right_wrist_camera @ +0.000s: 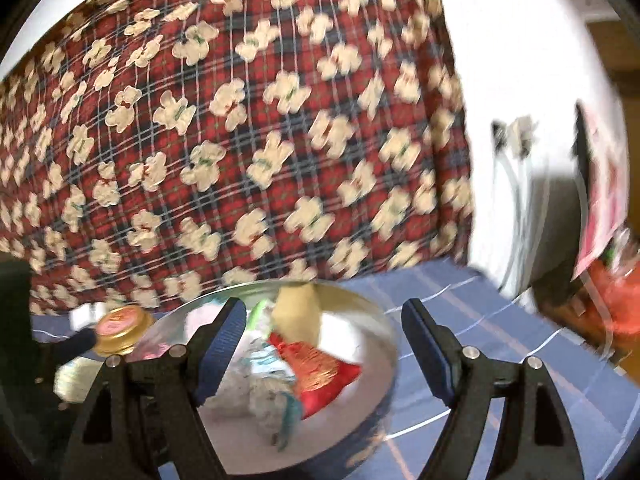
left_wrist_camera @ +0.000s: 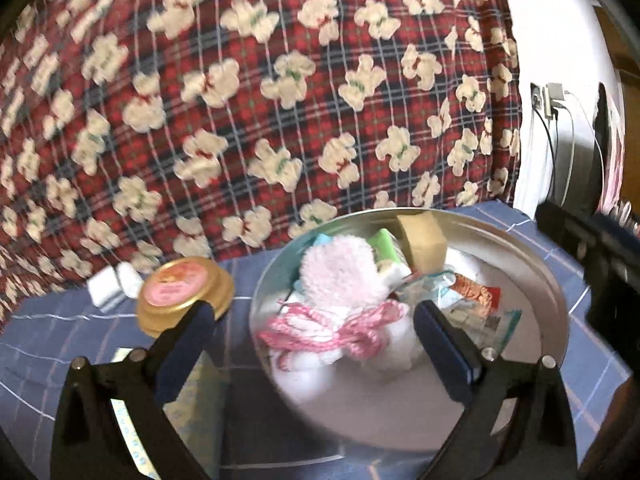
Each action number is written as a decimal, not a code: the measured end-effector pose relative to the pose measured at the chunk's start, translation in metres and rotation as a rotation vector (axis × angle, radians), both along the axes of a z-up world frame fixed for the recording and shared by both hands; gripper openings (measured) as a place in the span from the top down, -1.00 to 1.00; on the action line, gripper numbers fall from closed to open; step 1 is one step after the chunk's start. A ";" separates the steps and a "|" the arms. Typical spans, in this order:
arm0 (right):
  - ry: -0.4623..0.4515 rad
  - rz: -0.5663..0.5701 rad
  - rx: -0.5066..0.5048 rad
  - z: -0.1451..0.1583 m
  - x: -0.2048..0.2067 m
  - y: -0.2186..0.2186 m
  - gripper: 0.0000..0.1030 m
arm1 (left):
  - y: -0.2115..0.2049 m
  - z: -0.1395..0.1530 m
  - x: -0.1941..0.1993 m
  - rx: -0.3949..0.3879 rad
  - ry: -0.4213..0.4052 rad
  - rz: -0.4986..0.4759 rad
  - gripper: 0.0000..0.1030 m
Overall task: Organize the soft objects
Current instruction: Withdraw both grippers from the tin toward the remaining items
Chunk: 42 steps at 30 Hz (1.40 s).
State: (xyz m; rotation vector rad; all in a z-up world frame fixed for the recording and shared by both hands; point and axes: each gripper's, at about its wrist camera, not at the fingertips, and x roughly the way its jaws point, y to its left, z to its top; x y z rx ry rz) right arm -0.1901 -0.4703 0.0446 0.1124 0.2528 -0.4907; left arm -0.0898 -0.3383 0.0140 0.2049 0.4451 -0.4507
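A round metal tin [left_wrist_camera: 532, 268] sits on a blue checked cloth and holds soft things: a fluffy pink-and-white toy [left_wrist_camera: 340, 276] with pink-and-white yarn [left_wrist_camera: 320, 330], a tan sponge block [left_wrist_camera: 422, 240], a green piece [left_wrist_camera: 382, 242] and a red-and-gold pouch [left_wrist_camera: 474, 294]. My left gripper [left_wrist_camera: 316, 320] is open, its fingers standing either side of the yarn above the tin. In the right wrist view the tin [right_wrist_camera: 372, 320], the sponge [right_wrist_camera: 298, 312] and the red pouch [right_wrist_camera: 324, 376] show. My right gripper [right_wrist_camera: 324, 320] is open and empty over the tin.
A gold jar with a pink lid [left_wrist_camera: 182, 290] stands left of the tin, also in the right wrist view [right_wrist_camera: 120, 330]. A white folded item [left_wrist_camera: 108, 286] lies behind it. A red plaid teddy-print blanket [left_wrist_camera: 260, 100] rises behind. Wall sockets with cables [left_wrist_camera: 550, 98] are at right.
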 end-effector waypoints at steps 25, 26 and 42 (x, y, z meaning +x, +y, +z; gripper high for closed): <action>0.048 -0.010 -0.040 -0.020 -0.032 0.034 -0.59 | 0.058 0.002 -0.046 -0.071 -0.111 0.013 -1.00; 0.047 0.013 -0.022 -0.021 -0.033 0.036 -0.59 | 0.062 0.002 -0.049 -0.060 -0.116 0.011 -1.00; 0.028 0.196 0.085 -0.009 0.016 0.160 -0.59 | 0.193 0.005 -0.028 -0.023 -0.153 0.094 -1.00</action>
